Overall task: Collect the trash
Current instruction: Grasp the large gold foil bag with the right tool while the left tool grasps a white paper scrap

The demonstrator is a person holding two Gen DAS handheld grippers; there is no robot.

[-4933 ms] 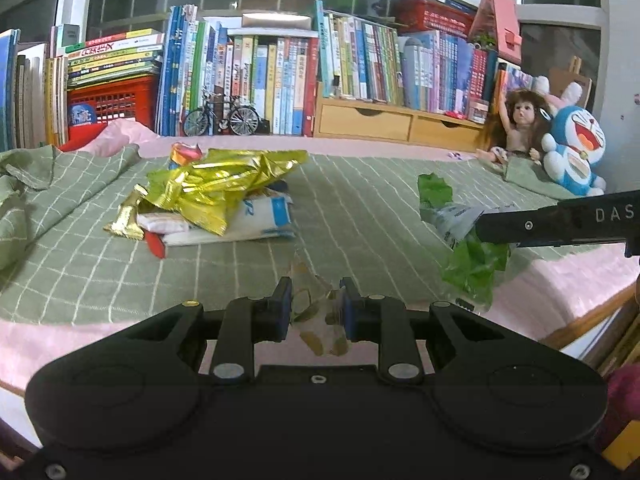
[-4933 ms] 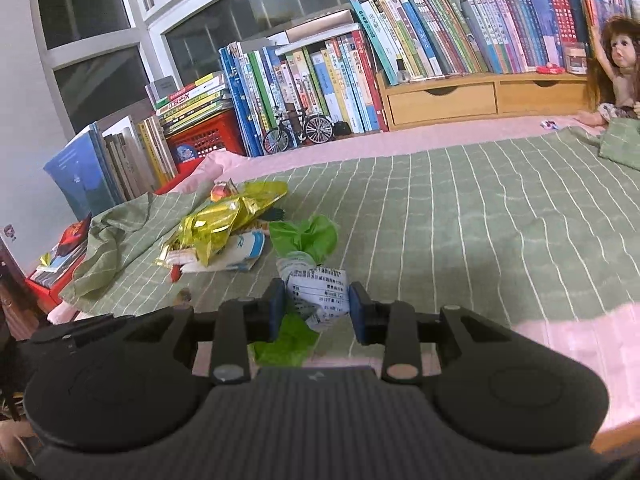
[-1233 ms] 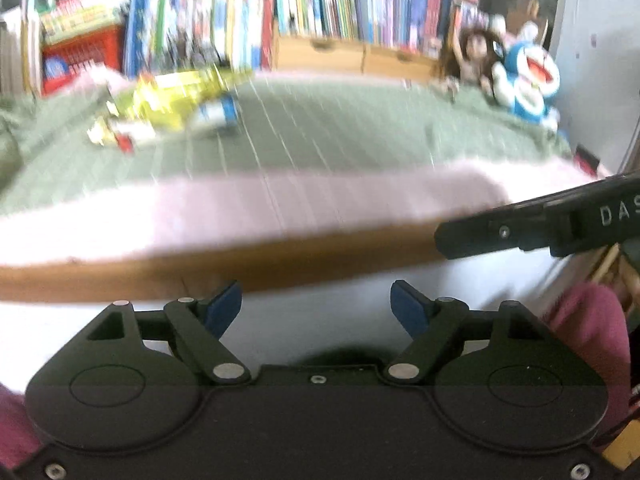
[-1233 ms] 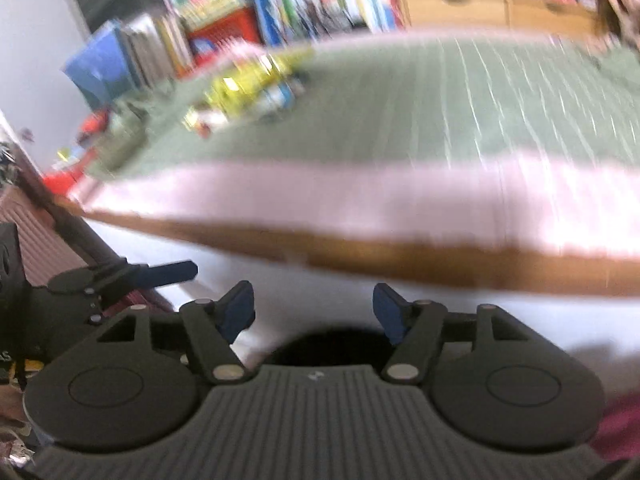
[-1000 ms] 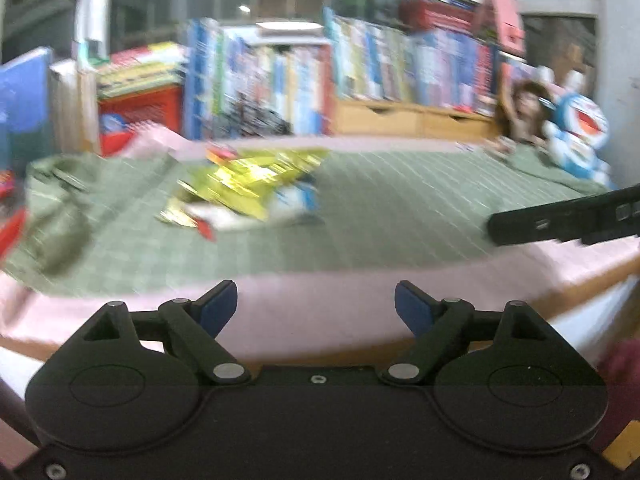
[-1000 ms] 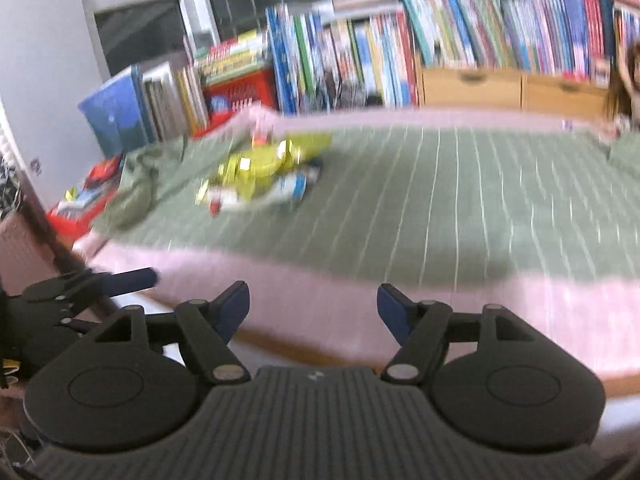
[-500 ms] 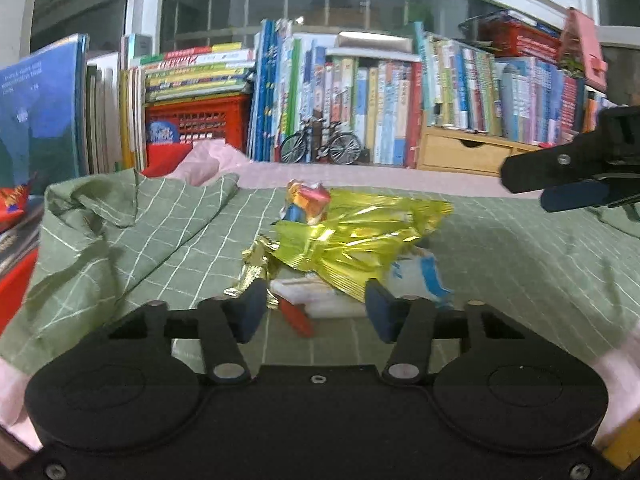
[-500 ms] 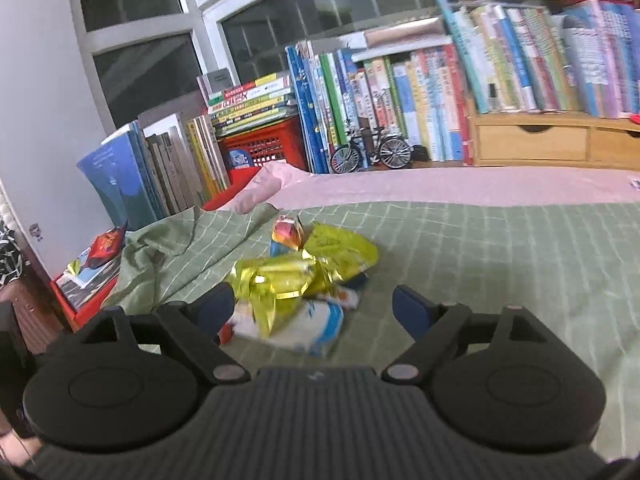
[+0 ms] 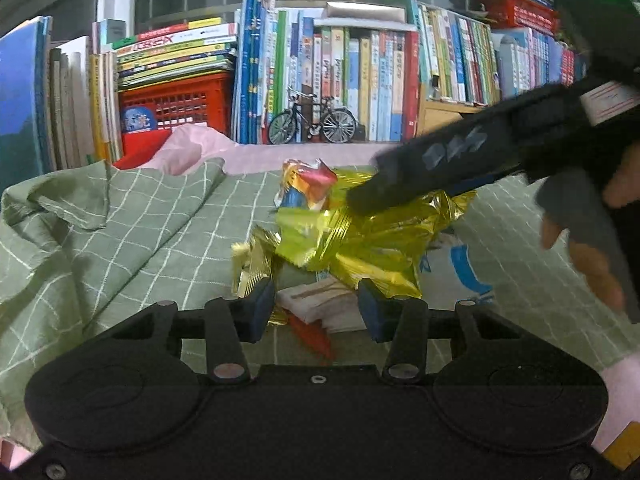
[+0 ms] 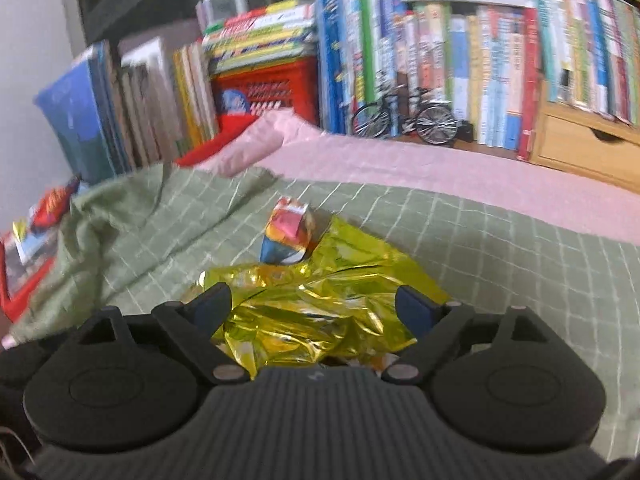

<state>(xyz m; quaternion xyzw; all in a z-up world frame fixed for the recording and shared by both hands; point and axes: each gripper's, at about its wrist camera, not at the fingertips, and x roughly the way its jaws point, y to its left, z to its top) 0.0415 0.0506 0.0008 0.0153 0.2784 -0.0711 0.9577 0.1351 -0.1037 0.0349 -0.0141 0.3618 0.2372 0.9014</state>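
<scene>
A pile of trash lies on the green checked blanket (image 9: 120,220). It holds a crumpled yellow foil wrapper (image 9: 360,240), a small colourful carton (image 9: 308,184), a white and blue packet (image 9: 460,264) and a white paper packet with a red strip (image 9: 316,304). My left gripper (image 9: 316,310) is low at the pile's near edge. Its jaws are closing, with the white paper packet between them and no clear contact. My right gripper (image 10: 314,304) stands wide open just above the yellow foil wrapper (image 10: 320,308), with the carton (image 10: 290,232) beyond it. One of its fingers (image 9: 440,160) crosses the left wrist view.
Rows of books (image 9: 360,72), a red crate (image 9: 176,104), a model bicycle (image 9: 312,120) and wooden drawers (image 10: 580,148) line the far side. A pink sheet (image 10: 440,176) shows beyond the blanket. A person's hand (image 9: 592,248) holds the right gripper.
Both grippers have come in from the bed's edge to the trash pile. The left jaws have narrowed and the right jaws have widened. The right gripper now reaches over the yellow foil.
</scene>
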